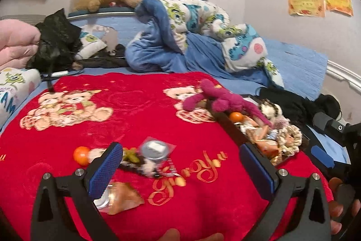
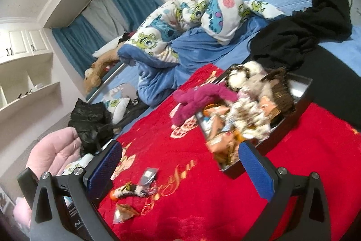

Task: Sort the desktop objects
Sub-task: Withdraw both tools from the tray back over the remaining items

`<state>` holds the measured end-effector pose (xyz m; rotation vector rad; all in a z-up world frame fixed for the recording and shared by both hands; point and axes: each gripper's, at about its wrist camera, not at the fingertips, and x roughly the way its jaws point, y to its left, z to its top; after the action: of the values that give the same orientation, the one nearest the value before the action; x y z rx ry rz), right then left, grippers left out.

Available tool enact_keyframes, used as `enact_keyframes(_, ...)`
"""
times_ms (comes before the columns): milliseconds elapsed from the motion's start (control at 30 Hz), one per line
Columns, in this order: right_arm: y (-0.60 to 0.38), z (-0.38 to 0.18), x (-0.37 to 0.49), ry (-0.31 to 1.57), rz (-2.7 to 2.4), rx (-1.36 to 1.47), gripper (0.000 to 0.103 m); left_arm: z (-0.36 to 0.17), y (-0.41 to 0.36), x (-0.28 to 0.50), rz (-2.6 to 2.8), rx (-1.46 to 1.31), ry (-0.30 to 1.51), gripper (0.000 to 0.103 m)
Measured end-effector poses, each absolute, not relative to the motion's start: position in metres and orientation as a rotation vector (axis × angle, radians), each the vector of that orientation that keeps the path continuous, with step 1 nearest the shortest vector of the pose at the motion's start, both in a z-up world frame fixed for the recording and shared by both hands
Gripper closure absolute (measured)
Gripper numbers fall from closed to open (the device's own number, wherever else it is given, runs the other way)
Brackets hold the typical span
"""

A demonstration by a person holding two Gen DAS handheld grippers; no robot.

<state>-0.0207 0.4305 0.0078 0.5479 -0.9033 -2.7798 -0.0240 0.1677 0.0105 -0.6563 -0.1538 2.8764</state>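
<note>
Left gripper spread wide, empty, above red blanket; silver packet between fingers, orange ball leftward. Right gripper likewise parted. Beyond, dark tray heaped with snack packets, pink plush draped over rim.

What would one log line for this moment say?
left hand-held gripper open | right hand-held gripper open | tray full | orange ball loose

Even, soft indoor light fills both views, with no hard shadows or glare. Fisheye bending curves the edges, and the corners go black. Past the left gripper small items smear slightly; beyond the right gripper the tray contents blur too.
</note>
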Motion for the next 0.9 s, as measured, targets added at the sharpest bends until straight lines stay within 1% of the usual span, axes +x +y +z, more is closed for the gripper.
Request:
enact_keyframes(267,0.384,0.012,-0.024,-0.804,-2.712,0.578,0.000,0.001,0.116,-0.013,2.951,-0.711,-0.180,0.000)
enact_keyframes(433,0.351,0.019,-0.022,-0.659,-2.691,0.594,0.000,-0.007,0.076,-0.001,3.001,-0.752,-0.233,0.000)
enact_keyframes(667,0.307,0.013,-0.029,-0.542,-2.626,0.626,0.000,-0.019,0.023,0.017,3.048,-0.837,-0.319,0.000)
enact_keyframes(733,0.295,0.012,-0.032,-0.505,-2.613,0.642,0.000,-0.021,0.015,0.021,3.060,-0.857,-0.304,0.000)
enact_keyframes(900,0.263,0.004,-0.042,-0.436,-2.550,0.687,0.000,-0.023,0.006,0.025,3.090,-0.895,-0.201,0.000)
